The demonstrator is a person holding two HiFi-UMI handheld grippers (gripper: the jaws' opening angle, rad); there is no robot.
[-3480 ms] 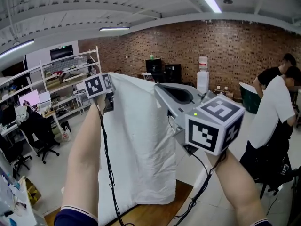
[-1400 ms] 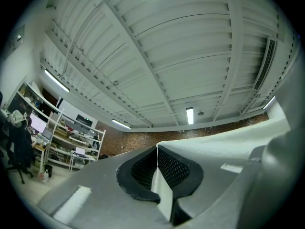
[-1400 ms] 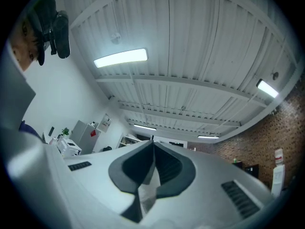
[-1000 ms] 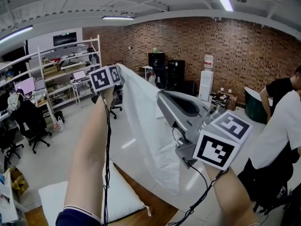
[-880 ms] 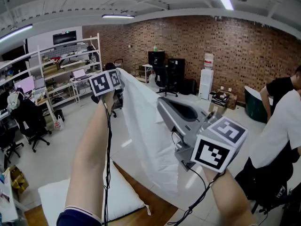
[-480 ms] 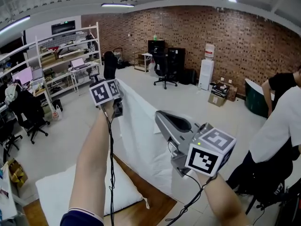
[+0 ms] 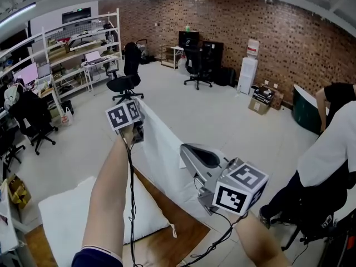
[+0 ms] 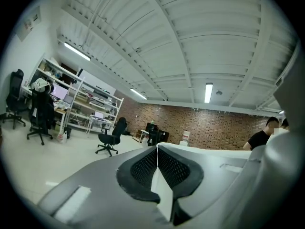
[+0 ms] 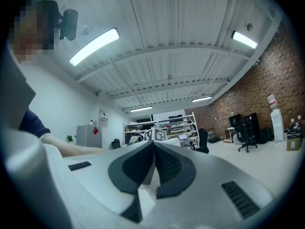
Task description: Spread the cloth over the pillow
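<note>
A white cloth point(image 7: 162, 156) hangs stretched between my two grippers, above the far side of a wooden table point(image 7: 179, 233). The left gripper point(image 7: 137, 108) is shut on the cloth's upper left corner; in the left gripper view its jaws point(image 8: 157, 150) meet with the white cloth point(image 8: 163, 194) pinched between them. My right gripper point(image 7: 183, 150) is shut on the cloth's other top corner, and the cloth point(image 9: 147, 197) shows below its closed jaws point(image 9: 153, 145). The white pillow point(image 7: 61, 222) lies on the table at lower left, below and nearer than the cloth, uncovered.
A person in a white shirt point(image 7: 328, 149) stands at the right, close to my right arm. Office chairs point(image 7: 125, 74) and shelving point(image 7: 72, 43) stand on the open floor beyond the table. A brick wall point(image 7: 278, 32) closes the far side.
Both grippers have come down, still holding the cloth stretched between them. The cloth now hangs lower, nearer the table, and more of the pillow shows.
</note>
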